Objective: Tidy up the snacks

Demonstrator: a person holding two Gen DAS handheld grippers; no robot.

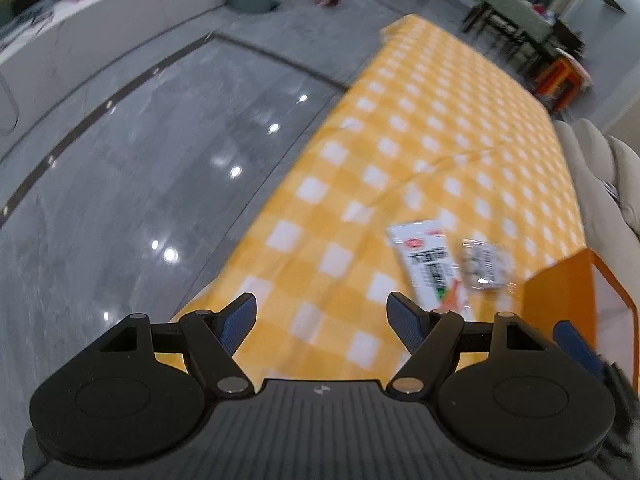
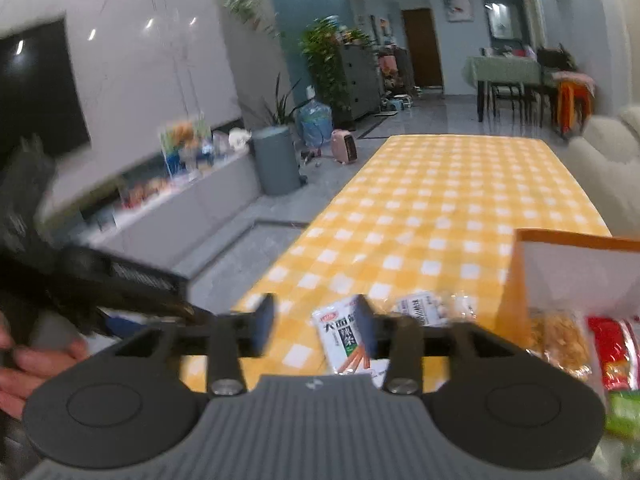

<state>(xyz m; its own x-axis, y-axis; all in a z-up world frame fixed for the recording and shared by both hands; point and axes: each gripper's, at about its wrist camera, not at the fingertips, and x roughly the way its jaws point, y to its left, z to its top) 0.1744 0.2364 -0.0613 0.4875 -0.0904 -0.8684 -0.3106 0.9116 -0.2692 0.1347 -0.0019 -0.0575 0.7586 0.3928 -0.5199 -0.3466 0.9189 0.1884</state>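
A table with a yellow-and-white check cloth point(image 1: 400, 140) point(image 2: 440, 200) carries two loose snacks near its close end. One is a white packet with black characters and orange sticks point(image 1: 428, 268) point(image 2: 340, 336). Beside it lies a clear packet of pale round pieces point(image 1: 484, 266) point(image 2: 432, 308). To their right stands an orange paper bag point(image 1: 560, 292) point(image 2: 560, 276) holding a golden packet point(image 2: 560, 340) and a red packet point(image 2: 616, 344). My left gripper point(image 1: 322, 312) hangs open over the cloth, left of the white packet. My right gripper point(image 2: 316, 324) is open above the white packet, with nothing between its pads.
Shiny grey floor lies left of the table. A grey bin point(image 2: 276, 160) and a pink heater point(image 2: 344, 146) stand beyond the far corner. A white sofa point(image 2: 608, 152) runs along the table's right side. A hand point(image 2: 40, 360) holds the left gripper at the left edge.
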